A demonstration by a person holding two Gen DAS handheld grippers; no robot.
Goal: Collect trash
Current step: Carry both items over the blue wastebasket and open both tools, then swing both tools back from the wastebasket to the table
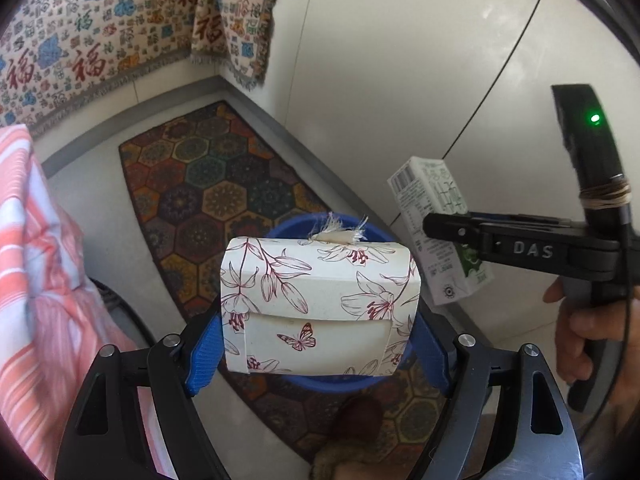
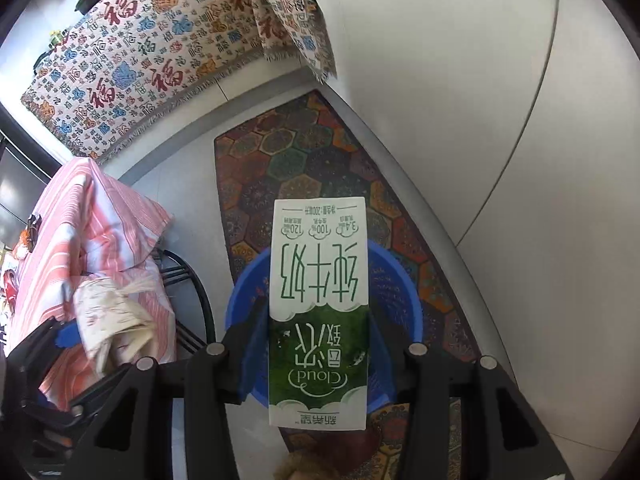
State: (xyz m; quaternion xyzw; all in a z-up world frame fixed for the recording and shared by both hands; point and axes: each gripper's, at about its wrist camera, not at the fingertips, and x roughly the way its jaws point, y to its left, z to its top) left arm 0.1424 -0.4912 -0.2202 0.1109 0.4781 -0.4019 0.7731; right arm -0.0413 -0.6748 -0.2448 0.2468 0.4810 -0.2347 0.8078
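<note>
Trash in hand, two pieces, both held over the floor bin. Entries run near to far.

Left gripper (image 1: 320, 354): jaws stand wide, blue pads pressed on either side of the floral paper box (image 1: 320, 304). The box sits crosswise between the pads, long axis running pad to pad, frayed white tuft on its far top edge. Grip looks firm; no gap visible at either pad.

Right gripper (image 2: 318, 354): jaws at a narrower set, closed on the milk carton (image 2: 319, 308). The carton's long axis runs away from me along the fingers, print upside down in the right wrist view, its far end projecting well past the fingertips.

Blue bin (image 2: 400, 284): directly beneath and just beyond both loads. In the left wrist view only its rim (image 1: 280, 232) shows, above and below the box, so the box lies over the opening. In the right wrist view the carton crosses the bin's mouth, its far end reaching past the far rim toward the patterned rug (image 2: 304, 168).

Judgement: the drop turns on that overhang. The box looks centred over the opening and should fall clean. The carton, being long and pointed outward, may catch the far rim or tip out unless I draw it back or tilt it steeper first. My right hand (image 1: 592, 332) and its gripper sit to the right of the box, so the two loads are near each other; releasing one at a time seems safer.

Beyond: striped pink cloth (image 1: 36, 248) at left, white wall panels (image 1: 400, 60) behind.
</note>
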